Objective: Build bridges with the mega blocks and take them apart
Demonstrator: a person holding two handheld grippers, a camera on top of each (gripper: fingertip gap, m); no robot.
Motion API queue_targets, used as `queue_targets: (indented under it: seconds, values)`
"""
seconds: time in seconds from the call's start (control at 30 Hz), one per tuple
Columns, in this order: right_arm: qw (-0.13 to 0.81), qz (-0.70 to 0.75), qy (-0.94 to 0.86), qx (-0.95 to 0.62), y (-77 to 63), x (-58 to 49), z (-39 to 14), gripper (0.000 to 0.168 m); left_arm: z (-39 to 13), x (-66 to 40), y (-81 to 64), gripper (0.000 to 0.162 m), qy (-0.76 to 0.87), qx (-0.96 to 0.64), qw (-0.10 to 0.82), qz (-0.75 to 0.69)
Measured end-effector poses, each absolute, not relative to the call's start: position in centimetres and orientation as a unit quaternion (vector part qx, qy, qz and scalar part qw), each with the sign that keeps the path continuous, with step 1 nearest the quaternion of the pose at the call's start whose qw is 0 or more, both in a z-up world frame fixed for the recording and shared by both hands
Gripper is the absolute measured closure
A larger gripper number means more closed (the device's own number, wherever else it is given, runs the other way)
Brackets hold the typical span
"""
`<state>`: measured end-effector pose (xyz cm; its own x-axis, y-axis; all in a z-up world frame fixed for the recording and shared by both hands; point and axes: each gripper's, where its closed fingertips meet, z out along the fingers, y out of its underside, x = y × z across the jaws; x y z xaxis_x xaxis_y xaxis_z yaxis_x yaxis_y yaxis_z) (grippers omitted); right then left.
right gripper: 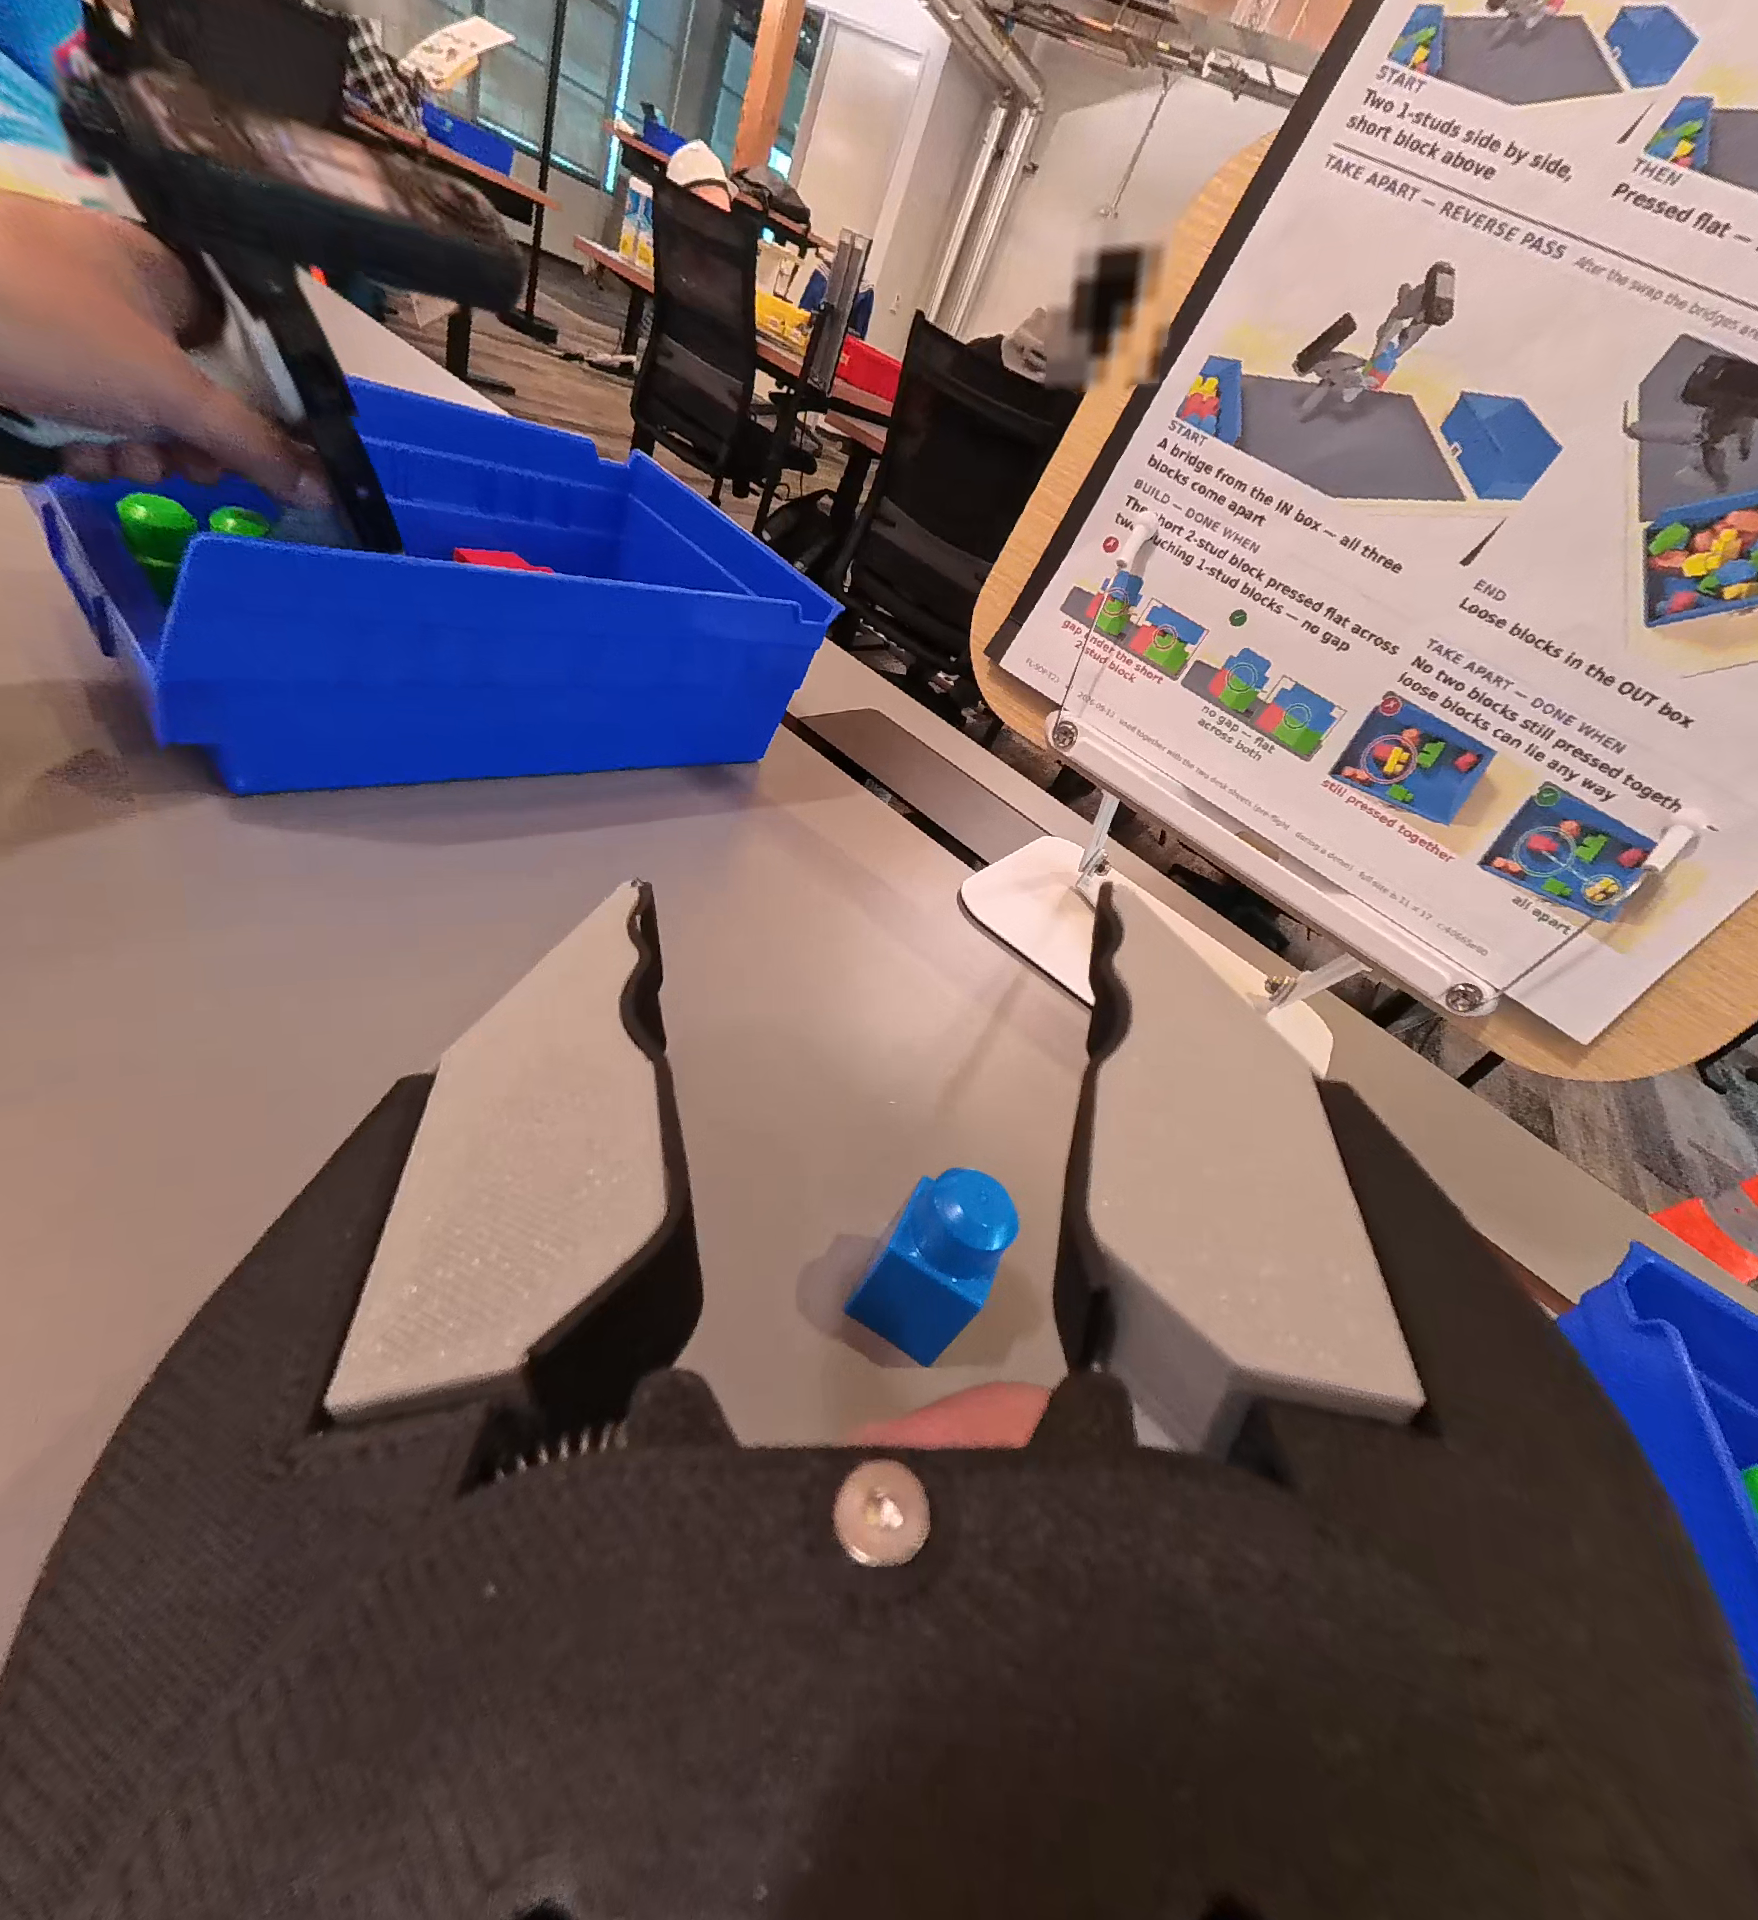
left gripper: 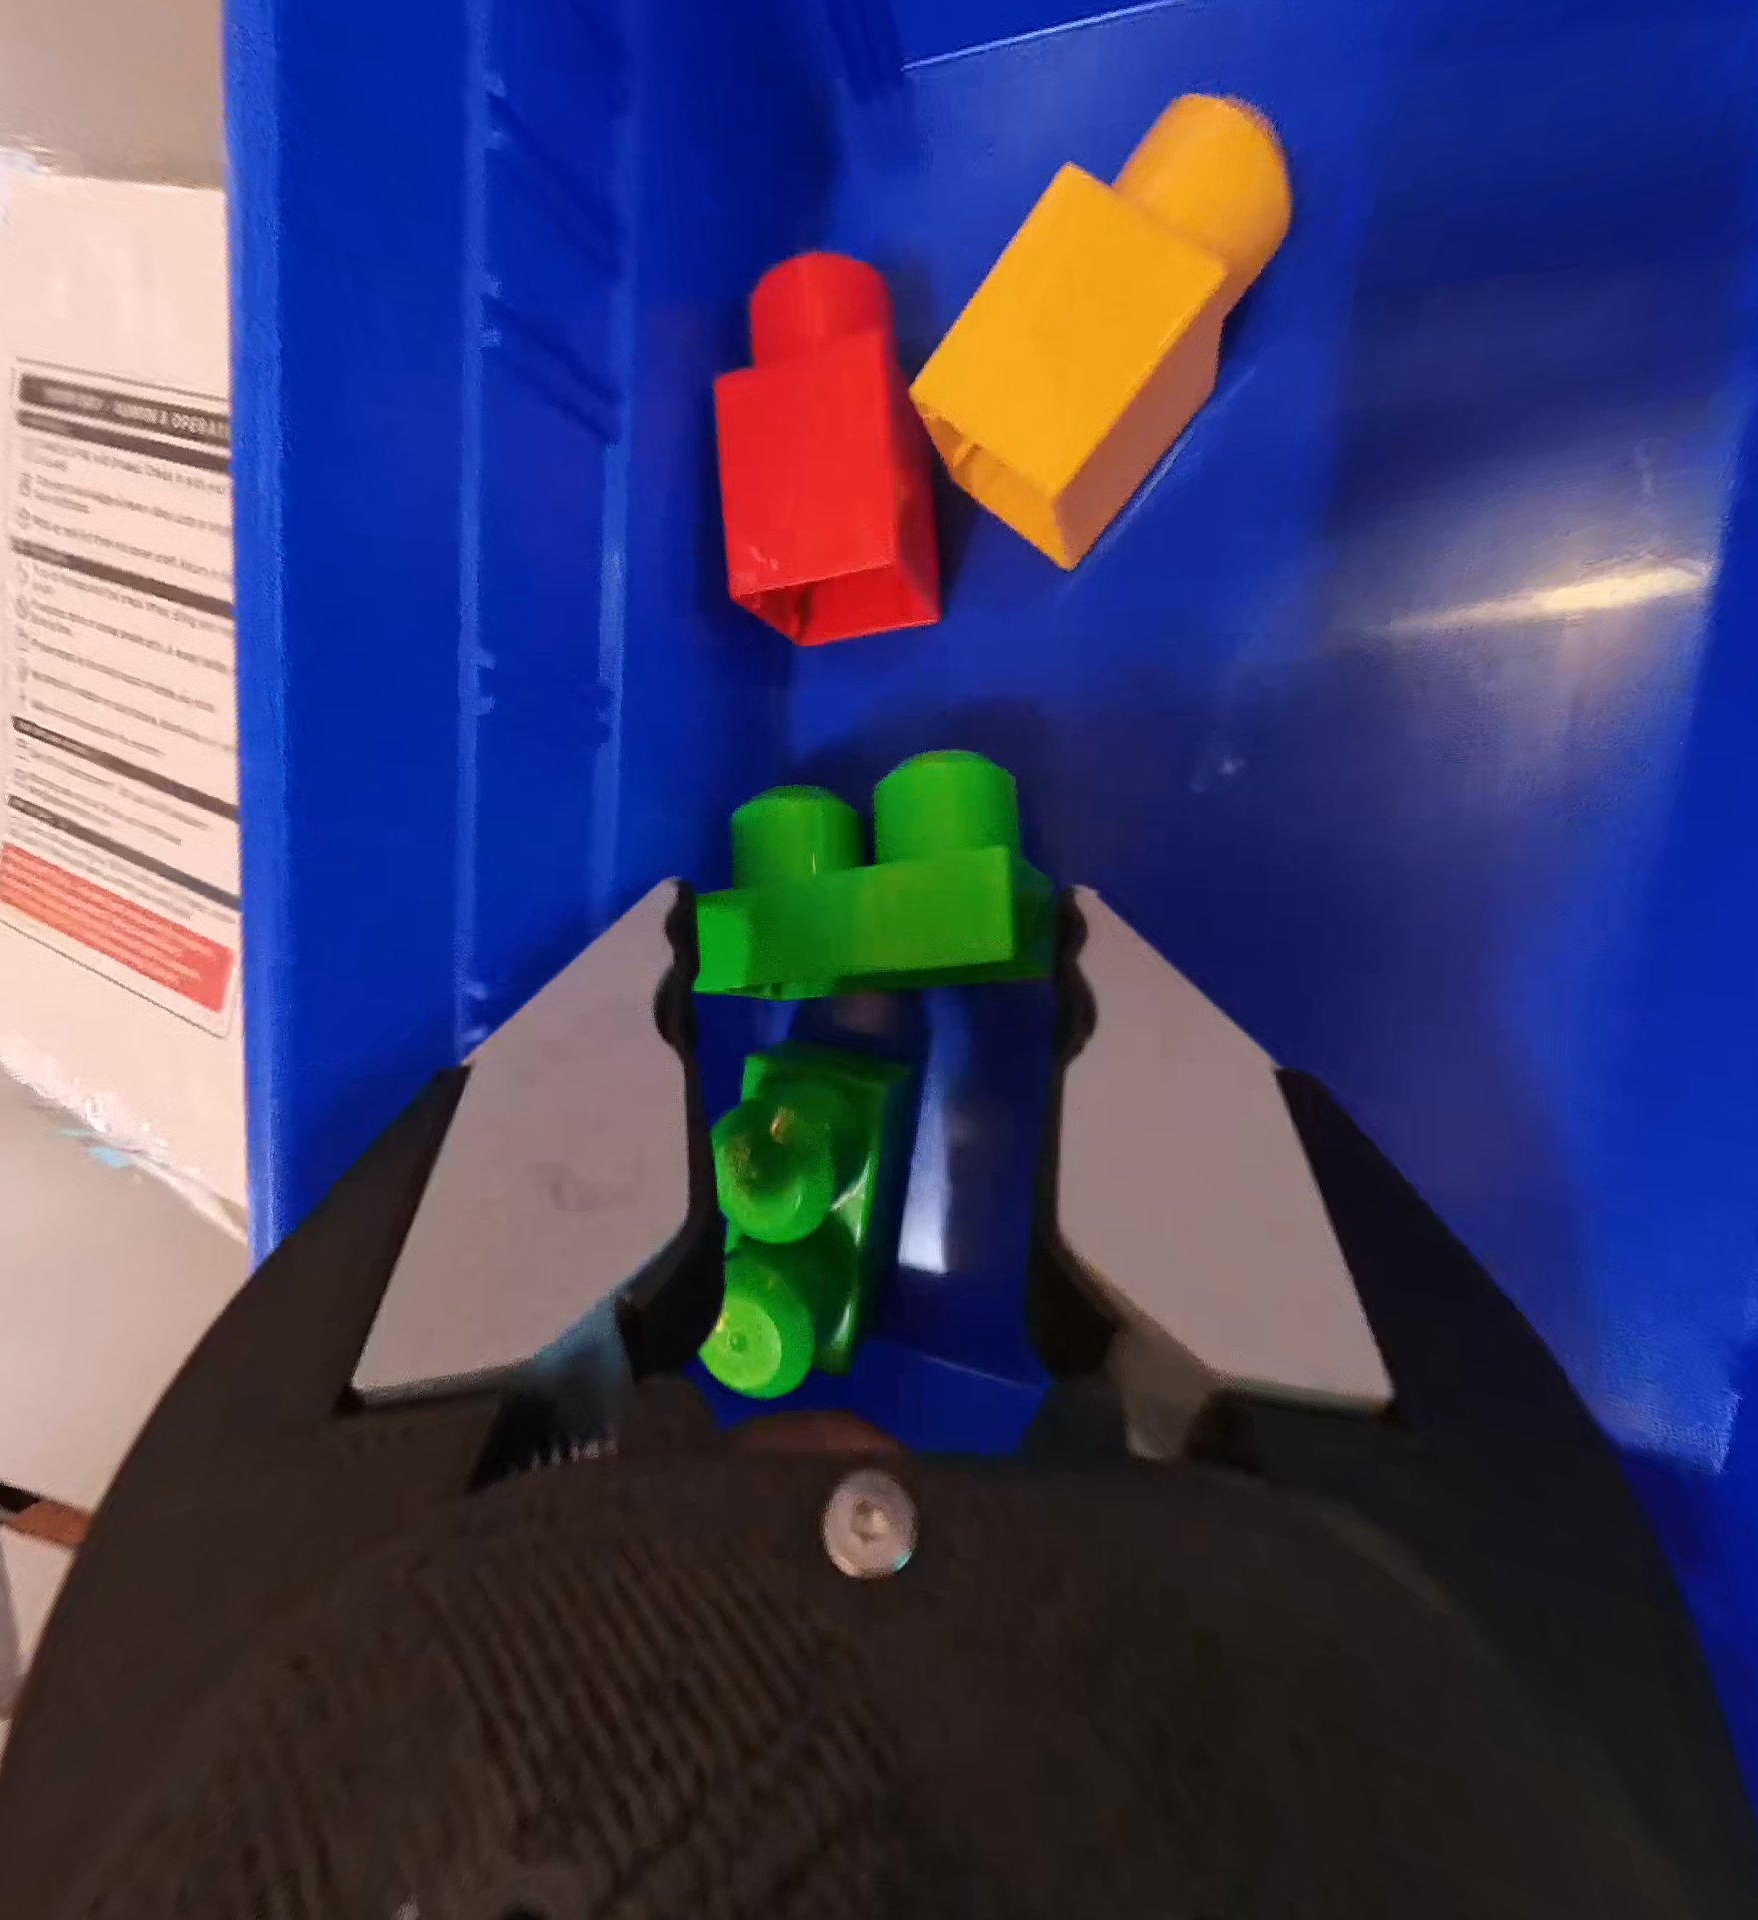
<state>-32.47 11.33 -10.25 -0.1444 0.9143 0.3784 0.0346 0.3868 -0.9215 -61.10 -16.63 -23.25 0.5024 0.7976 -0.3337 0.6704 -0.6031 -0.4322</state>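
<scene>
I can see printed writing in two places, and I leave its wording aside. On my right wrist view an instruction sheet [right gripper: 1457, 499] with headings, captions and small pictures of blocks and bins stands clipped on a white stand [right gripper: 1036, 904] on the surface. On my left wrist view a white label [left gripper: 116, 675] with black bars and a red band sits beside the blue bin [left gripper: 1477, 727], too blurred to make out.

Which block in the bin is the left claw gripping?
The left claw grips the flat green two-stud block between its fingertips. The second green block, red block and yellow block lie loose.
</scene>
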Motion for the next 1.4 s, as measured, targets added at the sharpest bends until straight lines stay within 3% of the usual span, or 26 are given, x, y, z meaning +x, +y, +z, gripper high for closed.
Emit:
queue_targets:
  seconds: [0.1,0.17,0.3,0.37,0.63,0.97,1.2,1.4]
  values:
    - [0.536,0.411,-0.636,-0.372,11.3,-32.4,-10.2,0.088,-23.7,-60.8,-16.2,0.081,-0.424,-0.863,0.102,0.255]
    - [0.535,0.413,-0.637,-0.371,11.2,-32.4,-10.2,0.088,-23.5,-60.7,-16.5,0.094,-0.406,-0.871,0.070,0.268]
    - [0.537,0.412,-0.640,-0.365,10.9,-32.3,-10.0,0.090,-23.4,-60.6,-16.4,0.104,-0.365,-0.887,0.046,0.278]
    - [0.540,0.410,-0.640,-0.361,10.8,-32.2,-9.9,0.091,-23.1,-60.2,-15.4,0.130,-0.357,-0.892,0.073,0.269]
    - [0.538,0.412,-0.641,-0.360,10.7,-32.2,-9.9,0.092,-20.9,-59.8,-15.8,0.132,-0.346,-0.890,0.091,0.283]
    - [0.523,0.420,-0.635,-0.382,11.6,-32.4,-10.2,0.093,-14.0,-55.8,-11.0,0.131,-0.323,-0.871,0.287,0.236]
    - [0.513,0.426,-0.633,-0.392,11.8,-32.6,-10.5,0.094,-8.7,-48.2,-5.2,0.132,-0.202,-0.854,0.447,0.176]
    - [0.519,0.418,-0.625,-0.405,13.1,-32.8,-10.5,0.094,-9.5,-39.8,0.7,0.131,-0.114,-0.842,0.522,0.068]
